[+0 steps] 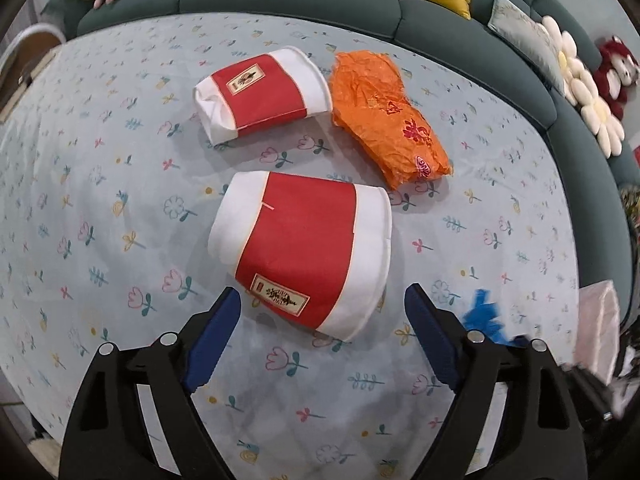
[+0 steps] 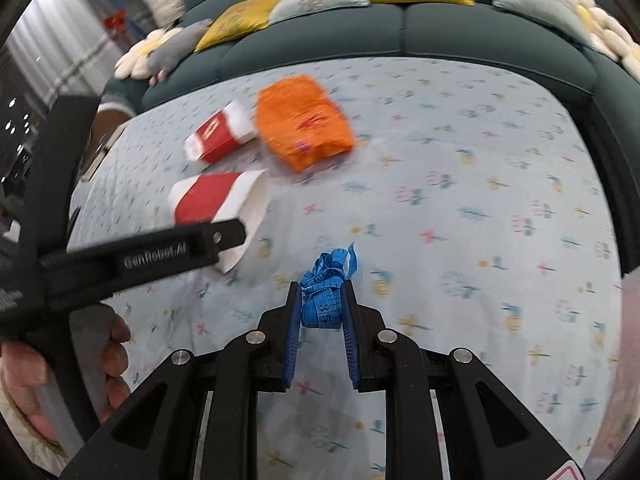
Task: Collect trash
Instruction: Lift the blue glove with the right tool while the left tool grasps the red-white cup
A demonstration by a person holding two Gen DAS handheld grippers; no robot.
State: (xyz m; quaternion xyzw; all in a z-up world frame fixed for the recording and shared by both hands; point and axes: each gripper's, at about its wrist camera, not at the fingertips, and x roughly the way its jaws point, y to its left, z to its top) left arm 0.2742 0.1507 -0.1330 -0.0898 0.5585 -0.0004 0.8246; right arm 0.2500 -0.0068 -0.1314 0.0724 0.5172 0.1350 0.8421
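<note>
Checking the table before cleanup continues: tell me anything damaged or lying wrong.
Both red-and-white paper cups lie tipped on their sides: the near cup intact, the far cup with its base crushed in. Beside them sits a crumpled orange wrapper. No spill shows on the tablecloth.

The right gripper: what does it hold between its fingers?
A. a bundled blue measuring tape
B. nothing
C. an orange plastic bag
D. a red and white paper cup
A: in the right wrist view the right gripper is closed on the blue measuring tape, while both paper cups and the orange bag lie on the tablecloth.
</note>
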